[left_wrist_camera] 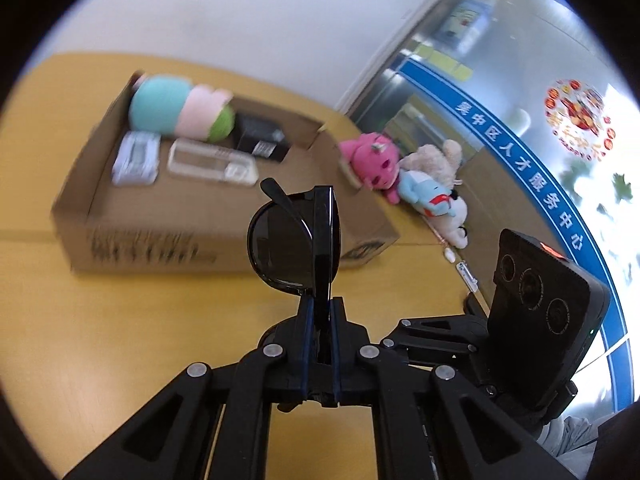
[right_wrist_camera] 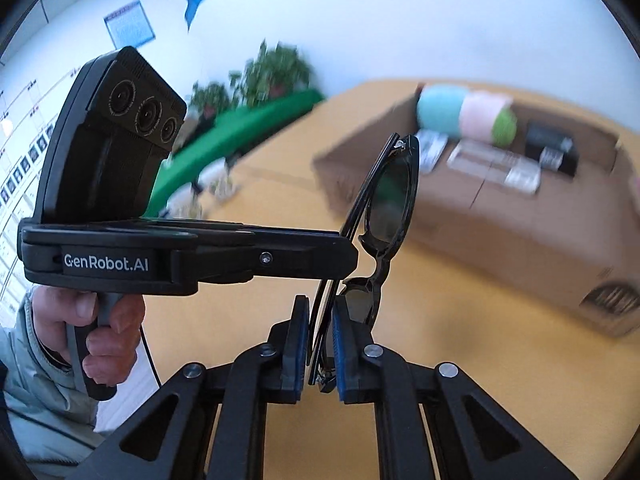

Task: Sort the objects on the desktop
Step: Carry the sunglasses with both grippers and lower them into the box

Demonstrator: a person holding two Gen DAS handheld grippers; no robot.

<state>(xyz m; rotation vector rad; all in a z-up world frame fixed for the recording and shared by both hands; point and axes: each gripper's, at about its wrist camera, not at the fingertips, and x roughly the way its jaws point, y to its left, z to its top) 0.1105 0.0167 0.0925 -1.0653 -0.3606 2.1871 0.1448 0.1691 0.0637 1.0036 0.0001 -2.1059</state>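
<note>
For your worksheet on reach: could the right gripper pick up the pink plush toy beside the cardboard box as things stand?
Probably not yet. The right gripper and the left gripper are both shut on the black sunglasses, so its jaws are taken. The pink plush toy lies uncovered on the yellow table beside the cardboard box.

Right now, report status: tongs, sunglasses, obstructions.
Left tongs and right tongs both shut on sunglasses. Sunglasses off the table. Cardboard box ahead; path open.

Yellow table (left_wrist_camera: 100, 320) w/ cardboard box (left_wrist_camera: 224, 240), plushies (left_wrist_camera: 400, 172).
</note>
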